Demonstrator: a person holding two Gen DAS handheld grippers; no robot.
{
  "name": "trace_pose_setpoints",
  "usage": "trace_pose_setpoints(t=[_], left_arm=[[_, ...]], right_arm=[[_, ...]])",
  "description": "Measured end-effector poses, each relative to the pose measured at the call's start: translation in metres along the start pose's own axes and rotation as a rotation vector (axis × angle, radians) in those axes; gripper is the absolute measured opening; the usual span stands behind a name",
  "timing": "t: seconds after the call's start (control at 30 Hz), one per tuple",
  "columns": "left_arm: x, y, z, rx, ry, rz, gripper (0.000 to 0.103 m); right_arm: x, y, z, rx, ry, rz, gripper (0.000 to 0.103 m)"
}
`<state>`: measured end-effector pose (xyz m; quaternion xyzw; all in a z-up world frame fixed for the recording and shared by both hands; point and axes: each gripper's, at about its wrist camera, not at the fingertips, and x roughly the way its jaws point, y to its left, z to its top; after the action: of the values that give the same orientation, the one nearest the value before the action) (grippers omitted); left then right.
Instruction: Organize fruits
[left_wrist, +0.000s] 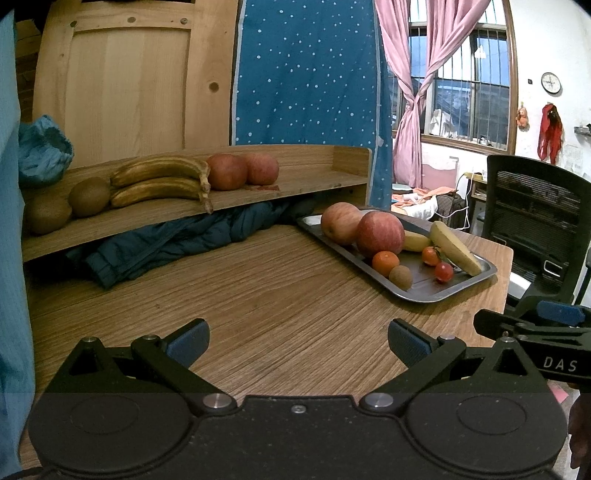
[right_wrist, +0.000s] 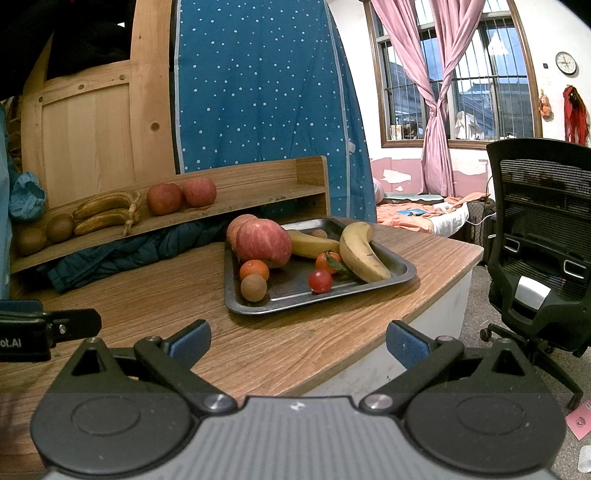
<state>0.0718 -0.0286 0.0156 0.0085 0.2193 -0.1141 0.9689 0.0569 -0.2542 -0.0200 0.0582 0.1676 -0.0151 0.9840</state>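
Both grippers hang low over the near edge of a wooden desk (right_wrist: 155, 325), the left gripper (left_wrist: 298, 345) and right gripper (right_wrist: 298, 345) each spread wide with nothing between their blue pads, and the fruit well ahead of them. A metal tray (right_wrist: 400, 275) near the desk's far right corner carries 2 red apples (right_wrist: 263, 242) pressed together at its back left, 2 yellow bananas (right_wrist: 360, 251), 2 small oranges (right_wrist: 254, 270), a brown kiwi-like fruit (right_wrist: 253, 288) and a red cherry-sized fruit (right_wrist: 320, 281); 1 more small brown item lies behind the bananas, too small to name. The raised wooden shelf (left_wrist: 317, 182) along the back already holds 2 kiwis (left_wrist: 89, 195), 2 browned bananas (left_wrist: 159, 181) and 2 apples (left_wrist: 242, 170) in a row. The risks, as judged: round fruit may squirt from a hard pinch and roll off the nearby desk edge, lifting 1 apple may nudge its neighbour, and the soft bananas bruise easily
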Motion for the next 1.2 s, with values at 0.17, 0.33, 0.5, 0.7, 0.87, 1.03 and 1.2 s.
trace_pose_setpoints(t=[0.17, 0.33, 0.5, 0.7, 0.87, 1.03, 1.2], left_arm=[[0.0019, 0.0027, -0.0004, -0.013, 0.009, 0.004, 0.102], [0.0019, 0.0034, -0.0005, -0.019, 0.009, 0.001, 0.102], [0.0019, 0.0032, -0.0005, -0.018, 0.010, 0.001, 0.102], [0.0019, 0.0033, -0.0005, -0.018, 0.010, 0.002, 0.102], [0.0018, 0.0033, -0.0005, -0.018, 0.010, 0.002, 0.102], [0.0017, 0.0028, -0.0004, -0.018, 0.010, 0.002, 0.102], [0.0012, 0.0028, -0.0008, -0.018, 0.009, 0.000, 0.102]], right_arm=[[0.0005, -0.0004, -0.0020, -0.001, 0.001, 0.000, 0.103], [0.0007, 0.0000, -0.0018, -0.001, 0.002, -0.001, 0.103], [0.0008, 0.0001, -0.0015, -0.001, 0.002, 0.000, 0.103], [0.0009, 0.0003, -0.0015, -0.001, 0.002, 0.000, 0.103], [0.0010, 0.0005, -0.0014, -0.001, 0.003, -0.001, 0.103], [0.0010, 0.0008, -0.0023, -0.002, 0.004, -0.001, 0.103], [0.0010, 0.0008, -0.0025, -0.001, 0.005, -0.001, 0.103]])
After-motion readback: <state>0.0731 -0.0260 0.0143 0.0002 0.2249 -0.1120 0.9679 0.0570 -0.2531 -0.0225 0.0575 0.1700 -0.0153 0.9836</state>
